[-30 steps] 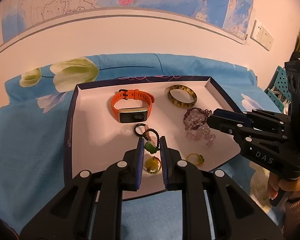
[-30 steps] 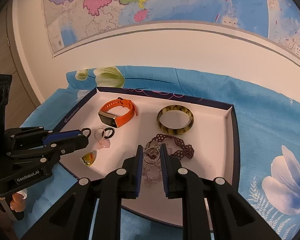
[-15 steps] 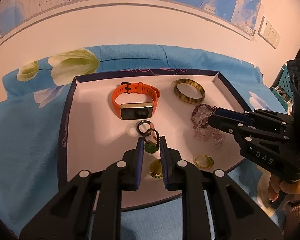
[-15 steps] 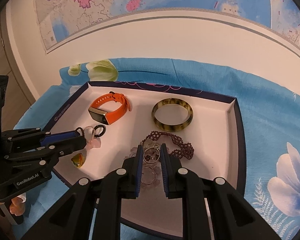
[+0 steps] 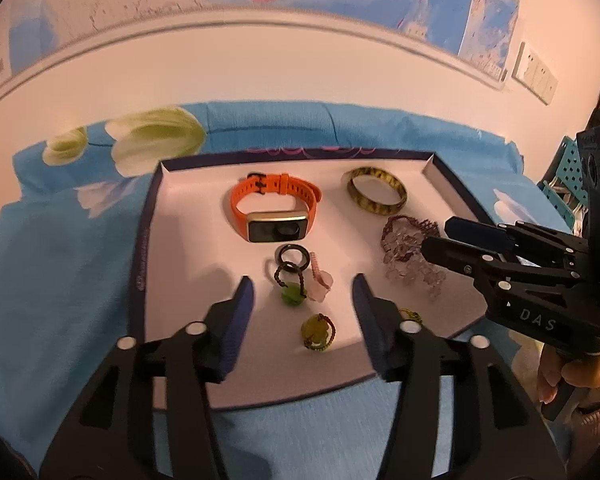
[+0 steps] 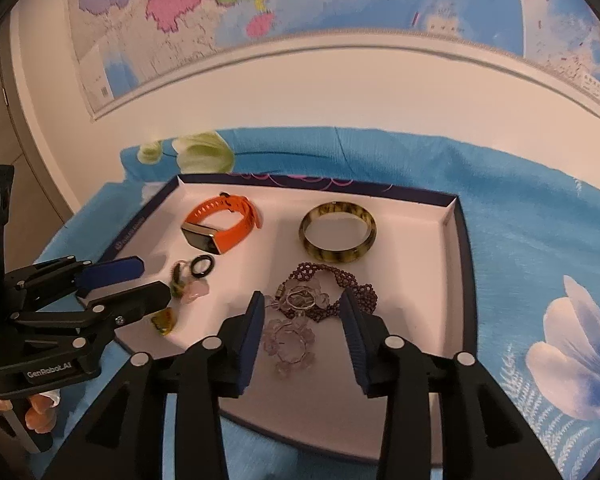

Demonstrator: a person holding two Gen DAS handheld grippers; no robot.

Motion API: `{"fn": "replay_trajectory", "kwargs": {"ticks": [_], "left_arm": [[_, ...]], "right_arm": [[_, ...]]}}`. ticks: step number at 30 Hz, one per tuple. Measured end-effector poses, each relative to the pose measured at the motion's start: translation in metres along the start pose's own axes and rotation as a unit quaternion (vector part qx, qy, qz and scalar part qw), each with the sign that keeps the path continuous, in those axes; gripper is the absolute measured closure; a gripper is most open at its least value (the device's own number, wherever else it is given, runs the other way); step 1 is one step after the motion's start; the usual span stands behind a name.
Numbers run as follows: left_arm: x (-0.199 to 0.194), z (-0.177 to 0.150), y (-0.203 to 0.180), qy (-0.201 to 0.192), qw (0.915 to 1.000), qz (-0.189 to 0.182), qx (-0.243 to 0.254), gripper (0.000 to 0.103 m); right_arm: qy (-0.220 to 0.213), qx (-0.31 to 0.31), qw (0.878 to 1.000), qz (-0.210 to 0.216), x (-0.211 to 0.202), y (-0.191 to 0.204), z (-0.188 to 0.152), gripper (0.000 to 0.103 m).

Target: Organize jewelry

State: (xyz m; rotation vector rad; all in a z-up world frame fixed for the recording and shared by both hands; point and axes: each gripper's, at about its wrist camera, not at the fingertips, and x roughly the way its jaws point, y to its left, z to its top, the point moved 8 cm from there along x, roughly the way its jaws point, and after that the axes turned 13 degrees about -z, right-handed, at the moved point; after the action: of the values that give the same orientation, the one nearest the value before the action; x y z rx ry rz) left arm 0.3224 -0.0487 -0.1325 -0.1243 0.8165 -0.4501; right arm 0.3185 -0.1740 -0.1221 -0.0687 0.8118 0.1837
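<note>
A white tray with a dark rim (image 5: 148, 216) (image 6: 458, 240) lies on a blue flowered cloth. In it lie an orange watch (image 5: 276, 208) (image 6: 220, 228), a mottled bangle (image 5: 376, 196) (image 6: 338, 232), a dark ring with green and pink charms (image 5: 296, 280) (image 6: 190, 278), a yellow-green pendant (image 5: 318, 332) (image 6: 164, 320) and purple bead bracelets (image 5: 408, 248) (image 6: 312, 300). My left gripper (image 5: 302, 294) is open and empty above the charms. My right gripper (image 6: 302, 312) is open and empty above the bracelets.
A small gold ring (image 5: 412, 314) lies by the tray's near right corner. A wall with a map (image 6: 300, 8) stands behind the table. Wall switches (image 5: 534, 74) are at the right. Blue cloth (image 6: 540, 280) surrounds the tray.
Both grippers have opened: the left let go of the green charm, the right let go of the bead bracelet. Both pieces now lie in the tray.
</note>
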Motion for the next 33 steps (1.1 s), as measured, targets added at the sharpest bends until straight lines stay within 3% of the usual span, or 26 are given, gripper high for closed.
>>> {"fn": "replay_trajectory", "kwargs": {"ticks": [1, 4, 6, 7, 9, 12, 22, 33], "left_arm": [[-0.005, 0.000, -0.001, -0.005, 1.0000, 0.001, 0.001, 0.047], [-0.026, 0.000, -0.004, -0.032, 0.9994, 0.007, 0.007, 0.029], [-0.040, -0.003, -0.007, -0.050, 0.9986, 0.011, 0.011, 0.018], [-0.047, -0.005, -0.009, -0.058, 0.9981, 0.012, 0.012, 0.009], [-0.065, -0.010, -0.014, -0.087, 0.9958, 0.018, 0.019, 0.006], [-0.085, -0.020, -0.018, -0.106, 0.9938, 0.027, 0.021, 0.006], [-0.145, -0.047, -0.041, -0.172, 0.9829, 0.060, 0.026, 0.006], [-0.198, -0.068, -0.059, -0.218, 0.9714, 0.087, 0.033, 0.006]], "right_arm": [[-0.007, 0.003, 1.000, 0.001, -0.006, -0.001, 0.000, 0.060], [-0.028, 0.009, 1.000, -0.001, -0.024, -0.004, -0.001, 0.046], [-0.043, 0.013, 0.999, -0.005, -0.035, -0.005, -0.003, 0.029], [-0.055, 0.013, 0.998, -0.007, -0.044, -0.005, -0.005, 0.026], [-0.080, 0.019, 0.996, -0.015, -0.061, -0.006, -0.011, 0.015], [-0.108, 0.022, 0.994, -0.023, -0.083, -0.005, -0.020, 0.006], [-0.187, 0.047, 0.980, -0.046, -0.158, -0.007, -0.056, 0.007], [-0.213, 0.041, 0.975, -0.046, -0.198, 0.002, -0.079, 0.007]]}}
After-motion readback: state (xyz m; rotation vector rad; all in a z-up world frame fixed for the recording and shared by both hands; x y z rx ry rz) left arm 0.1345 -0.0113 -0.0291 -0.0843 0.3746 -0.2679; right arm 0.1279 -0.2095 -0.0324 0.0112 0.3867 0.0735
